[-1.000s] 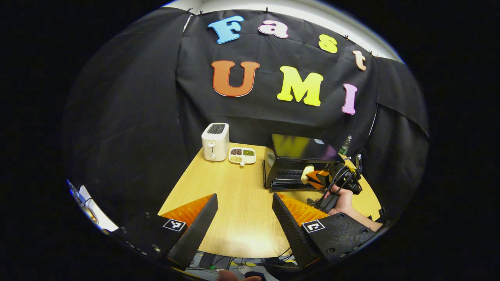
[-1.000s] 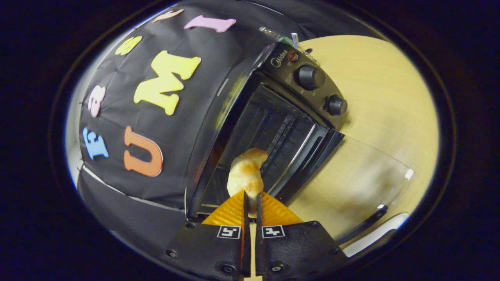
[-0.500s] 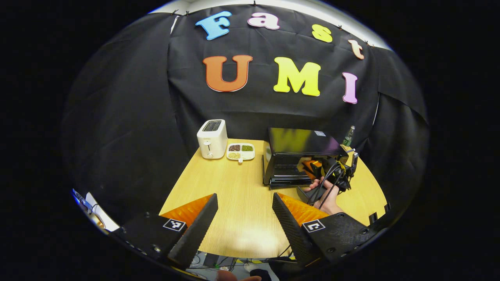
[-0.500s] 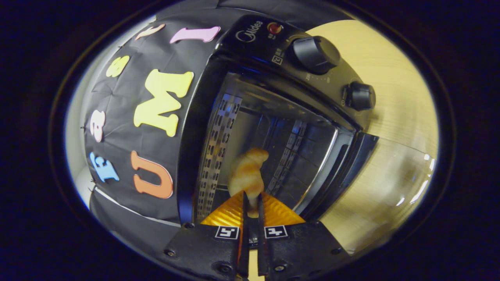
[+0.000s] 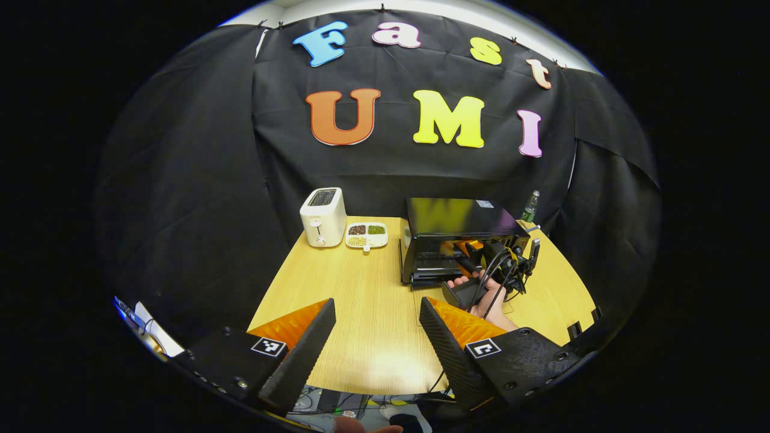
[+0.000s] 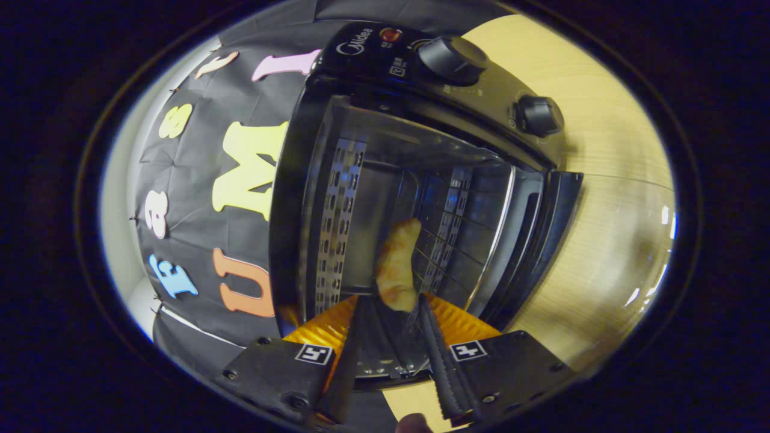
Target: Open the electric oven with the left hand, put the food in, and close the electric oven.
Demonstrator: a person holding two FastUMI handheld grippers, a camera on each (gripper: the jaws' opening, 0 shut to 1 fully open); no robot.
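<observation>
Golden-brown pastry, a croissant (image 6: pixel 397 267), is seen inside the electric oven (image 6: pixel 421 180), on the wire rack, just past the right hand-held gripper (image 6: pixel 391 337), whose fingers are spread apart and released; the oven's glass door (image 6: pixel 613 240) is folded down onto the bench (image 5: pixel 361 300); so opening and loading are judged done, withdrawal and closing left; the croissant's long axis runs into the cavity, its far tip toward the oven's back wall; the left hand-held gripper (image 5: pixel 376 337) is held wide, empty, well short of the oven.
</observation>
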